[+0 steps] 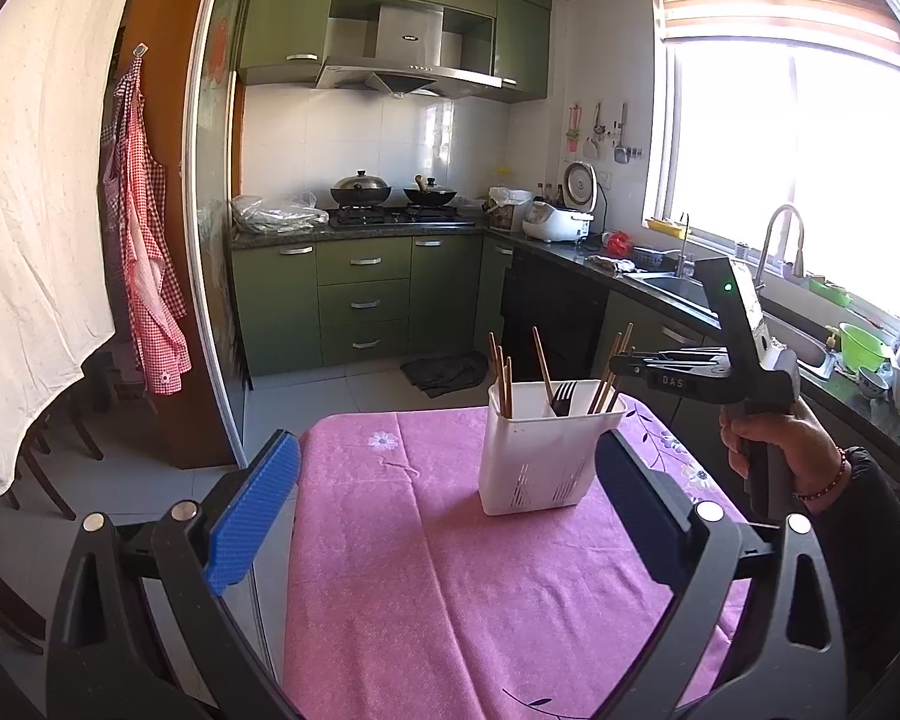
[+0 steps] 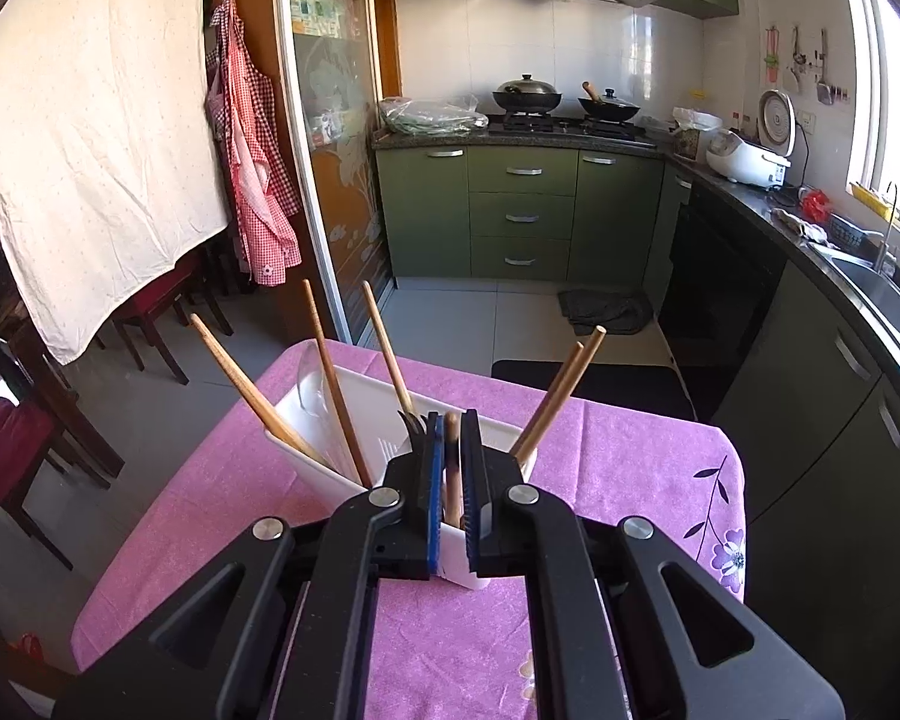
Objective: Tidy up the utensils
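Observation:
A white utensil holder stands on the pink tablecloth. It holds several wooden chopsticks and a dark fork. My left gripper is open and empty, low over the table, in front of the holder. My right gripper hovers over the holder's right compartment and is shut on a wooden chopstick that points down into it. The right gripper also shows in the left wrist view, above the holder's right side. Other chopsticks and the fork lean in the holder.
The table's far edge drops to a tiled floor. A counter with sink runs along the right. Green cabinets and a stove stand at the back. A white cloth and chairs are on the left.

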